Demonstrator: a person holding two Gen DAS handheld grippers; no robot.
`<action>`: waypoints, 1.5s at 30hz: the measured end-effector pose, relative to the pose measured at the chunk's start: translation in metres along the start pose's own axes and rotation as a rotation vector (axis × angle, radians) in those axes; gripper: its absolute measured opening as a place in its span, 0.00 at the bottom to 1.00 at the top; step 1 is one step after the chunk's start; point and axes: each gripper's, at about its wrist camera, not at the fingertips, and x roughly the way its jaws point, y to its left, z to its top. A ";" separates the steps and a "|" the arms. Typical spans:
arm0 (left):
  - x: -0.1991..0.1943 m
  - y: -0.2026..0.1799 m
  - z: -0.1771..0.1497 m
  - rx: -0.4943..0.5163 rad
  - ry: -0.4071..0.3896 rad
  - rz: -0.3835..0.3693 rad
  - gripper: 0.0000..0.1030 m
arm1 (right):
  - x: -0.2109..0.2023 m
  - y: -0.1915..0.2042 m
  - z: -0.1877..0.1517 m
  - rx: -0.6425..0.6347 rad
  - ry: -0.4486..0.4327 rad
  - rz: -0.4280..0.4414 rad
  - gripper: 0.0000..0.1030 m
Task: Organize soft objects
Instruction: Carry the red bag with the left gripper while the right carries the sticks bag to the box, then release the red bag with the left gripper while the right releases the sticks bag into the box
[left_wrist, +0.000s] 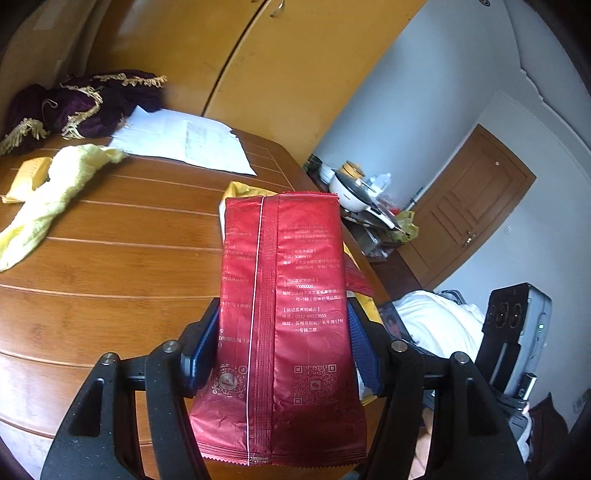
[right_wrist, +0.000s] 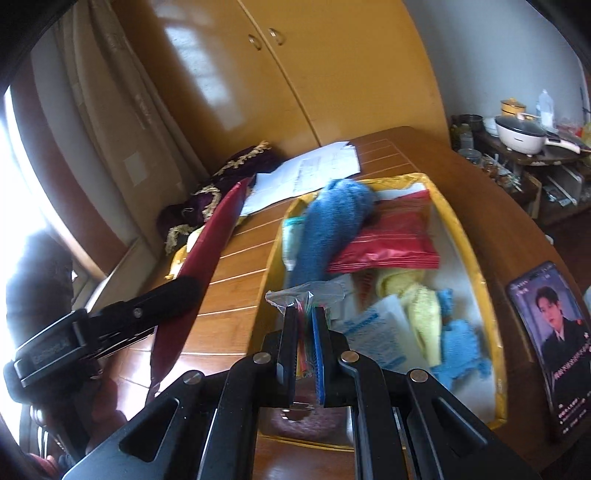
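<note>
Left gripper (left_wrist: 284, 332) clamped red tissue pack (left_wrist: 284, 295) beside yellow tray (right_wrist: 476, 266); right gripper (right_wrist: 304, 321) pinched clear plastic bag (right_wrist: 306, 293) over it.

We see soft daylight throughout. In the right wrist view a window (right_wrist: 22, 206) at far left is blown out to white, and glare streaks the wardrobe doors (right_wrist: 207, 74). Both views bend strongly toward dark, vignetted corners. The nearest basket contents (right_wrist: 458, 332) look slightly smeared; the red packet (left_wrist: 288, 317) shows crisp print.
</note>
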 end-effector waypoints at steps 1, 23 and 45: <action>0.003 -0.002 0.000 -0.001 0.009 -0.012 0.61 | 0.000 -0.003 0.000 0.003 0.000 -0.016 0.08; 0.055 -0.014 -0.007 -0.077 0.116 -0.088 0.62 | -0.005 -0.017 0.003 0.025 -0.049 -0.085 0.14; -0.015 0.055 0.013 -0.155 -0.118 -0.020 0.75 | 0.011 0.060 0.020 -0.050 0.007 0.127 0.51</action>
